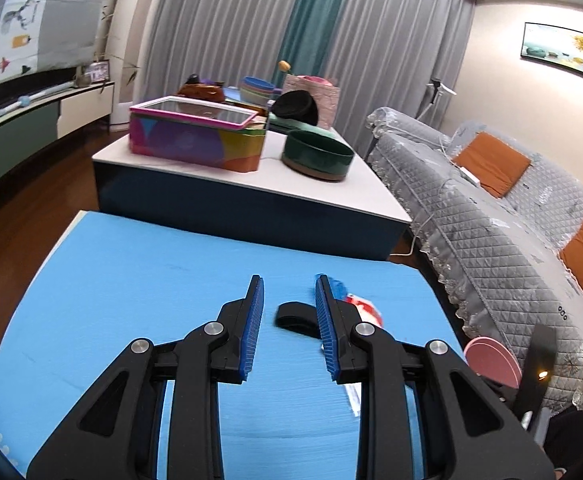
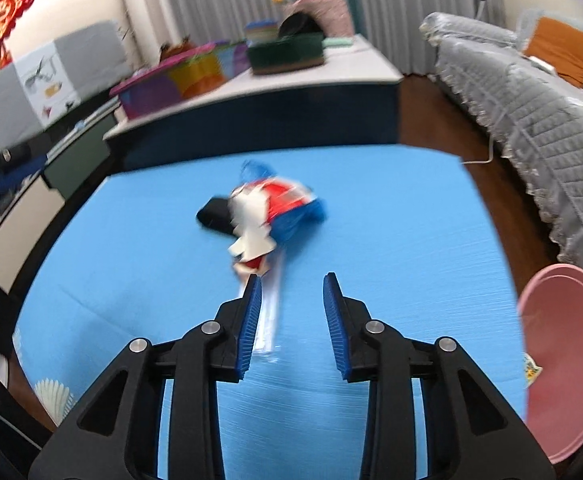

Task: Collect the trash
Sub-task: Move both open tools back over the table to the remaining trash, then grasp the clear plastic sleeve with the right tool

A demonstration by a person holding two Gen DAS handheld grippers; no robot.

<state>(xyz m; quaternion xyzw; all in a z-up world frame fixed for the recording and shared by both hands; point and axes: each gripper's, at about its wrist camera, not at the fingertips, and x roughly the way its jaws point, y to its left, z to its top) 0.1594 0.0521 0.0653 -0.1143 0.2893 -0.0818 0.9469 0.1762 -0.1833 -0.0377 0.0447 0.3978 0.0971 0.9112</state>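
The left black two-finger gripper with blue ribbed pads (image 1: 289, 280) hangs over the bright blue mat (image 1: 131, 280) with its jaws spread and nothing between them. The right black gripper with blue pads (image 2: 293, 278) is likewise spread and empty above the same mat.

In the right wrist view, a blurred pile of trash lies on the mat at twelve to eleven o'clock from the right gripper, just ahead of its left finger: one crumpled red, white and blue wrapper (image 2: 279, 208), one curved black piece (image 2: 215, 216) touching the wrapper's left side, and one clear plastic strip (image 2: 269, 312) running back beside the left finger. Motion blur hides finer detail. In the left wrist view the pile sits at about one o'clock, mostly hidden behind the right finger; only the black piece shows between the fingers.

One pink round plastic basin (image 2: 567, 360) sits off the mat's right edge at three o'clock. Beyond the mat stands one low white-topped table (image 1: 371, 184) carrying a multicoloured box (image 1: 195, 144) and a dark green round bowl (image 1: 317, 154). A grey quilted sofa (image 1: 491, 232) with two orange cushions runs along the right.
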